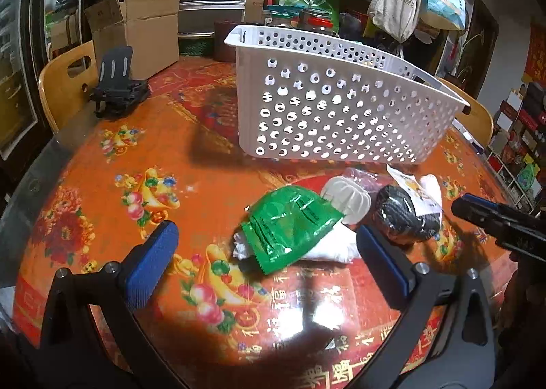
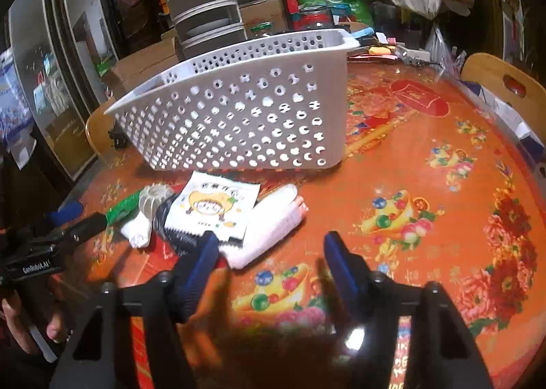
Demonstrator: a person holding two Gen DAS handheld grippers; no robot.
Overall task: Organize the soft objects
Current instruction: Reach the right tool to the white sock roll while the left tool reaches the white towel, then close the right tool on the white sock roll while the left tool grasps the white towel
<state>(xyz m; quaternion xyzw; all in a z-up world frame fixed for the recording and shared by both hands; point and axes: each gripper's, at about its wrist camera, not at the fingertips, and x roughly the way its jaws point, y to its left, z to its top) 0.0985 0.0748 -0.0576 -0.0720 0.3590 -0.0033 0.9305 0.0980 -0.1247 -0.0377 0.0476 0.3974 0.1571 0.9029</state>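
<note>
A white perforated basket (image 1: 327, 109) (image 2: 245, 116) stands on the orange patterned table. In front of it lies a pile of soft things: a green packet (image 1: 290, 225) (image 2: 123, 208), a white ribbed piece (image 1: 348, 199) (image 2: 153, 199), a black wrapped roll (image 1: 406, 215), a white cartoon packet (image 2: 215, 208) and white cloth (image 2: 269, 228) (image 1: 331, 249). My left gripper (image 1: 266, 239) is open and empty, just short of the green packet. My right gripper (image 2: 269, 245) is open and empty, over the near edge of the white cloth.
A black phone stand (image 1: 116, 85) and a cardboard box (image 1: 143, 34) sit at the table's far left. Jars and a green bag (image 1: 307, 3) stand behind the basket. Wooden chairs (image 1: 61, 78) (image 2: 501, 82) flank the table. The right gripper's body (image 1: 501, 221) shows in the left wrist view.
</note>
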